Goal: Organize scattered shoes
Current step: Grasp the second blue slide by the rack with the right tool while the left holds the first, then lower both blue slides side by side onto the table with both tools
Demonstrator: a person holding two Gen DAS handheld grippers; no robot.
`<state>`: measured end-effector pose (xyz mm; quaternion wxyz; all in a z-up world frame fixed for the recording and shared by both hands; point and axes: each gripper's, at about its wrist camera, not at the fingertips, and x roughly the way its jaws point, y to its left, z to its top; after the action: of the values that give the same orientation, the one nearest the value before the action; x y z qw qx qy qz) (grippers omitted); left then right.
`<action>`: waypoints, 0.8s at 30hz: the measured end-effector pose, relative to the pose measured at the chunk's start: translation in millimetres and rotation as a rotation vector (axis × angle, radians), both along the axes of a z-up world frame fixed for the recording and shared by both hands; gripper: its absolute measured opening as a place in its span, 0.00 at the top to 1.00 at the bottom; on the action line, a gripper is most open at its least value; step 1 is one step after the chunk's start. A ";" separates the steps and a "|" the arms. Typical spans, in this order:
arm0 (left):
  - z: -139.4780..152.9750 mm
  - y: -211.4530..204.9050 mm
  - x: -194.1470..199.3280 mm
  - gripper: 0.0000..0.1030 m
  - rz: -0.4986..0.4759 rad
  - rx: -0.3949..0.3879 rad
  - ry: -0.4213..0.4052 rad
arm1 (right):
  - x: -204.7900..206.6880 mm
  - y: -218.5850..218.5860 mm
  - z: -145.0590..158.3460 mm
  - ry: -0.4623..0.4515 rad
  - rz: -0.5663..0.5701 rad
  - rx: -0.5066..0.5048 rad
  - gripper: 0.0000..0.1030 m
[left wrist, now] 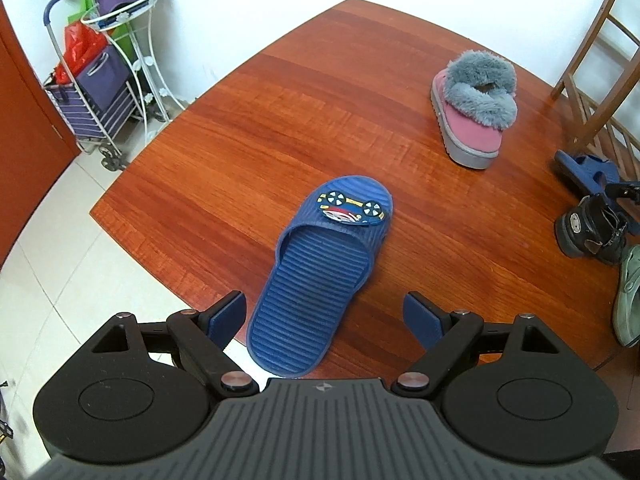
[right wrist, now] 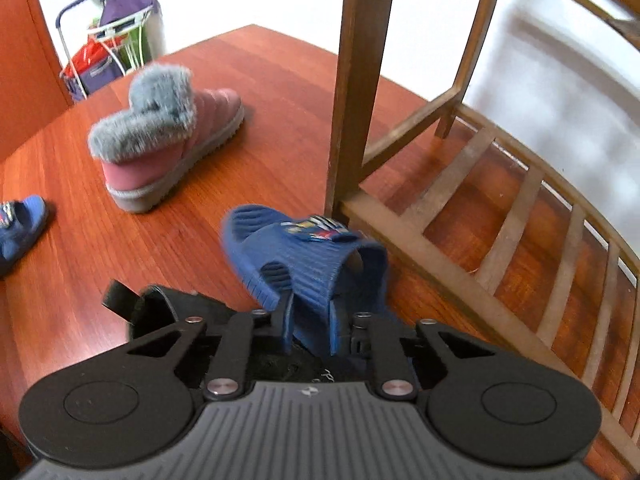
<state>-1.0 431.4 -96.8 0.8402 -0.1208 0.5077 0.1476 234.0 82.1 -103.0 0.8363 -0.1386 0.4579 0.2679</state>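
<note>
Right hand-held gripper (right wrist: 310, 330) is clenched on a blue slipper (right wrist: 304, 256), lower centre of its view, just beside the wooden rack (right wrist: 460, 240). Left hand-held gripper (left wrist: 324, 316) is spread wide over the matching slipper (left wrist: 320, 268), whose heel overhangs the worktop (left wrist: 240, 120) edge. Pink fur boot (left wrist: 472, 108) sits apart, upper right; dark shoes (left wrist: 588, 228) cluster at right edge. Pairing looks partway done. Open room upper left.

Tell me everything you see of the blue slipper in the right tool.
The blue slipper is ribbed, rubbery-looking, with a colourful cartoon patch on its strap. The right tool is shut on its heel end, holding it tilted on its side, toe pointing away. It sits close against the wooden rack; the image is motion-blurred.
</note>
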 end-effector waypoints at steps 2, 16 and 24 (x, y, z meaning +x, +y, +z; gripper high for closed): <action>0.3 3.1 3.0 0.16 -0.015 -0.004 -0.006 | -9.7 2.6 7.8 -0.010 -0.015 0.015 0.91; -1.5 28.9 21.7 0.16 -0.216 -0.042 -0.045 | -77.7 20.9 62.6 -0.083 -0.120 0.116 0.95; -0.5 44.2 21.5 0.16 -0.355 -0.060 -0.056 | -117.2 57.3 49.7 -0.061 -0.212 0.151 0.95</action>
<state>20.6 475.6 -97.3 0.8628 -0.0583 0.5017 -0.0216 116.7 139.5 -53.3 0.8816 -0.0342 0.4227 0.2071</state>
